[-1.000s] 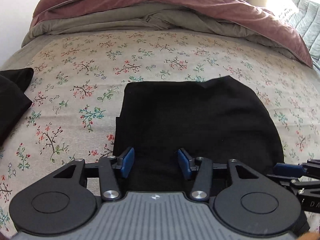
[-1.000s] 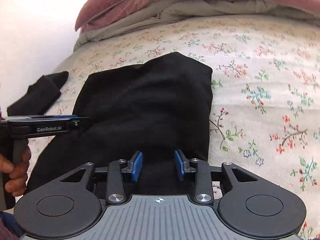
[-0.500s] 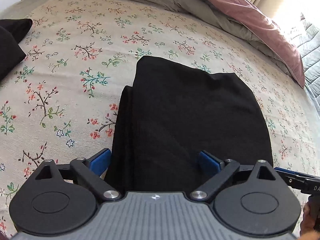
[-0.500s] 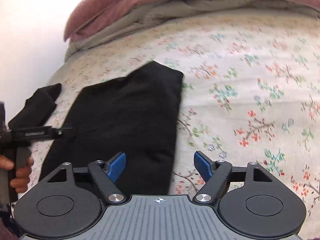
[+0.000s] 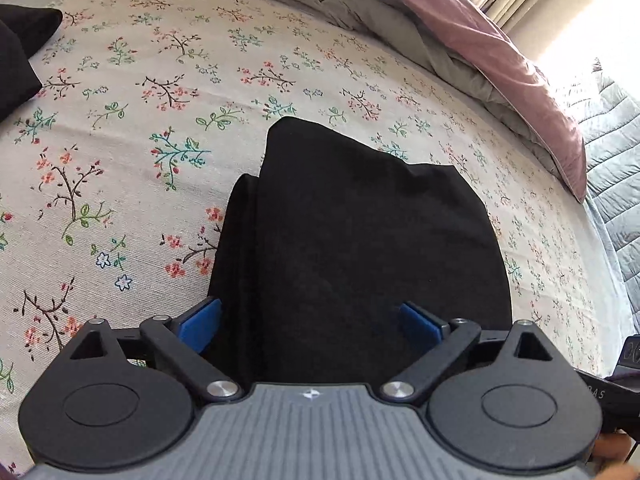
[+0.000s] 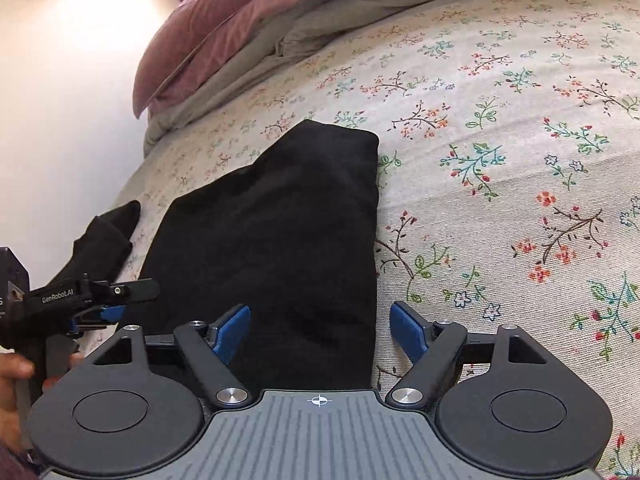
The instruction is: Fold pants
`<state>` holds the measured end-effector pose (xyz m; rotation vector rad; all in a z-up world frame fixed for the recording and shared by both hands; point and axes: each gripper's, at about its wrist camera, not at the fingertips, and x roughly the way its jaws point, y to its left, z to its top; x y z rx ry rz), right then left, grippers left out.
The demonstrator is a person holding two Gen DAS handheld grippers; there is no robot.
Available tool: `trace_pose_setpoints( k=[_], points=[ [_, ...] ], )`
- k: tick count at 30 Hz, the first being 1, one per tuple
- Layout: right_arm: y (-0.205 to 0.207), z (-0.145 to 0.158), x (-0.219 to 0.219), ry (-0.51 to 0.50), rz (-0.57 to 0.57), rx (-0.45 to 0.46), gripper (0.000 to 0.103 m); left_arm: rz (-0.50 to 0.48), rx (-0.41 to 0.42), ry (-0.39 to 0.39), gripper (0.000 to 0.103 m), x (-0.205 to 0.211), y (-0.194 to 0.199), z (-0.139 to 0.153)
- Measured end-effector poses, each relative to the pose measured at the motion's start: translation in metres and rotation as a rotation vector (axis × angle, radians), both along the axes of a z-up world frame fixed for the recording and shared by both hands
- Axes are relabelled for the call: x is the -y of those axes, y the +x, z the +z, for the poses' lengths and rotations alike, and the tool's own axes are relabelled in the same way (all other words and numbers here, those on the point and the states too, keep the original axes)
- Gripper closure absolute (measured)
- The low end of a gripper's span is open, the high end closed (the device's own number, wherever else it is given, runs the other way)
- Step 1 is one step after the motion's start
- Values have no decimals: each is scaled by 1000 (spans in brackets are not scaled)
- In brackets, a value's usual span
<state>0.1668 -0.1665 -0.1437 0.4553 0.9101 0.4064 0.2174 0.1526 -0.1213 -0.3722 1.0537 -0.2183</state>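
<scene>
Blue-padded left gripper [image 5: 310,326] is hanging wide open over the folded black pants' [image 5: 360,240] near-left edge, gripping nothing. Right gripper [image 6: 320,332], spread too, is straddling their right edge. Pants are lying flat on the floral sheet [image 6: 520,160], bare bed stretching beyond to the bunched duvet [image 5: 500,40].

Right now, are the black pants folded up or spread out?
Folded. The black pants lie as a compact stack on the flowered sheet, with layered edges showing on one side.
</scene>
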Motion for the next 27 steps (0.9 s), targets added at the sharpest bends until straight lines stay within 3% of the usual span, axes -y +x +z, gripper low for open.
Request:
trace_pose_setpoints(
  k=[4, 7, 12, 19, 21, 22, 23, 25, 27],
  points=[
    [-5, -1, -13, -55, 24, 47, 30, 30, -5, -112, 7, -9, 1, -1],
    [-8, 0, -19, -76, 27, 61, 32, -4, -26, -59, 7, -3, 3, -6],
    [-5, -1, -14, -69, -6, 47, 55, -62, -11, 38, 7, 13, 3, -7],
    [1, -7, -2, 8, -42, 17, 61, -34, -6, 53, 10, 14, 7, -9],
    [1, -8, -2, 4, -39, 18, 68, 0, 11, 63, 42, 11, 8, -7],
    [1, -7, -1, 3, -36, 20, 71, 28, 5, 40, 48, 5, 9, -8],
    [1, -7, 0, 9, -34, 20, 78, 46, -3, 6, 62, 0, 10, -8],
    [2, -6, 0, 6, -33, 23, 84, 58, 2, -25, 75, -3, 9, -4],
    [1, -2, -2, -10, -30, 37, 88, 45, 36, 5, 82, 7, 7, 0]
  ],
)
